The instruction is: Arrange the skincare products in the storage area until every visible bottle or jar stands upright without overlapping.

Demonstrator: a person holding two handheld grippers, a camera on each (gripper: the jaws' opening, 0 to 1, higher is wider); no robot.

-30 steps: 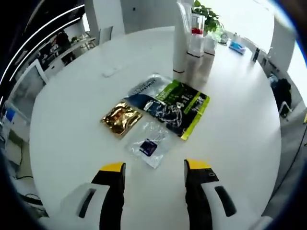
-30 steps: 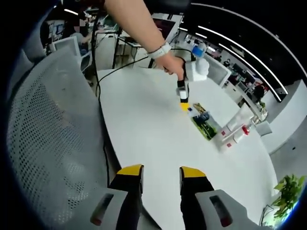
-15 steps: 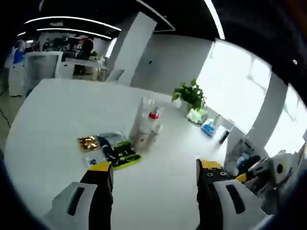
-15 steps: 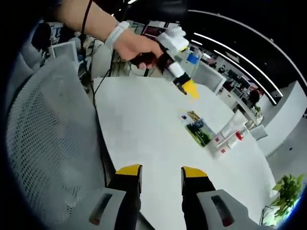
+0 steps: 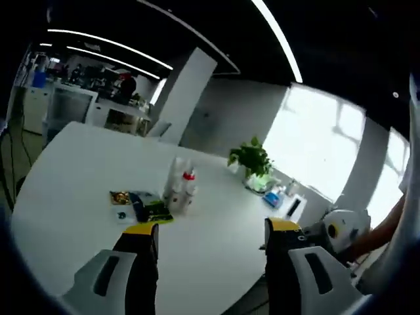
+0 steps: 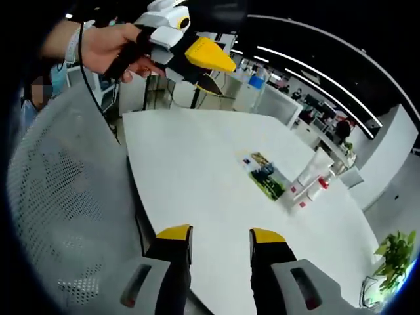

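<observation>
Grippers (image 5: 210,230) apart from seemingly upright bottles (image 5: 181,191)

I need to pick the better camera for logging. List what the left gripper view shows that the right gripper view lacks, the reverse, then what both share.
Left gripper view alone: a potted plant right beside the bright windows, with small items on the table's far edge. Right gripper view alone: a mesh chair back and a hand holding the left gripper raised above the table. Shared: the white table, upright bottles, flat sachets, and each view's own open jaws.
</observation>
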